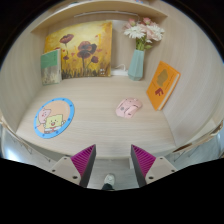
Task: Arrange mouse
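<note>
Counter (100,125): a pale wood-grain surface that carries every thing in view; a wall of the same grain rises behind it.
Painting (85,50): a yellow canvas with dark flowers leans against the back wall; a smaller greenish card stands just beside it.
Orange card (162,84): propped at a tilt near the vase.
Round mat (54,117): a blue-rimmed disc with a cartoon figure lies flat, well apart from the mouse.
Vase (137,64): a pale blue-green vessel that holds pink and white flowers; whether it holds water cannot be told.
Mouse (128,107): small and pink, on bare counter between the round mat and the orange card, beyond the fingers.
Tool (113,162): fingers spread wide, nothing held, short of the mouse.
Step in hand: approach. Judged best: advance straight, keep the fingers apart until the mouse sits between the pads, then close across its sides.
</note>
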A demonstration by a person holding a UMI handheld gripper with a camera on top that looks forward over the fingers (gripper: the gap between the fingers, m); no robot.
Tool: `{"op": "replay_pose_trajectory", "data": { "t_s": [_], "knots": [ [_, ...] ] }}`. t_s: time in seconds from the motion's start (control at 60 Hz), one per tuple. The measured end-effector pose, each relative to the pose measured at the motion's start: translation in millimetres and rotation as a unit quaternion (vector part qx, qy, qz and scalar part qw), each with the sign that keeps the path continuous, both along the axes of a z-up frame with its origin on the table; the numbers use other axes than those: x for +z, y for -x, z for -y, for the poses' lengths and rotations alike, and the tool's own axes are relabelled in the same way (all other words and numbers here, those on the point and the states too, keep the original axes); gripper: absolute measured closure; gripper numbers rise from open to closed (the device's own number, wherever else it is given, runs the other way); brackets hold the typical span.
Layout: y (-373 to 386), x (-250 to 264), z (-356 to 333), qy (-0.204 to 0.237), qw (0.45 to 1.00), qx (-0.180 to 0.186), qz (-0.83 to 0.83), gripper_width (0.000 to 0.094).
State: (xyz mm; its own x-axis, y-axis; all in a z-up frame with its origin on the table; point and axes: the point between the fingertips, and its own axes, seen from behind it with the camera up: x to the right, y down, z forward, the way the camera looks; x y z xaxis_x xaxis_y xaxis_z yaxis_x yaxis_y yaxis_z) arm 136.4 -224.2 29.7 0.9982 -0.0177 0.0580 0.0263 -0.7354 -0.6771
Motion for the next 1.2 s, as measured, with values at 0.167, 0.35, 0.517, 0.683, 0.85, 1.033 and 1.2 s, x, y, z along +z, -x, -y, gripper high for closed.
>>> {"op": "replay_pose_trajectory", "data": {
  "t_s": [0.167,0.35,0.517,0.683,0.85,1.033,1.2],
  "knots": [
    [-27,-25,-45,0.011,1.0,-0.013,-0.006,0.0254],
    [-39,-37,-104,0.024,1.0,-0.01,-0.006,0.0254],
    [-49,-44,-152,0.033,0.999,-0.013,-0.009,0.0255],
    [-51,-46,-188,0.04,0.999,-0.002,-0.014,0.0256],
    [-43,-47,-212,0.045,0.999,0.015,-0.019,0.0282],
    [-40,-48,-222,0.051,0.998,0.014,-0.031,0.0387],
    [-40,-46,-225,0.043,0.999,0.019,-0.004,0.0451]
  ]
}}
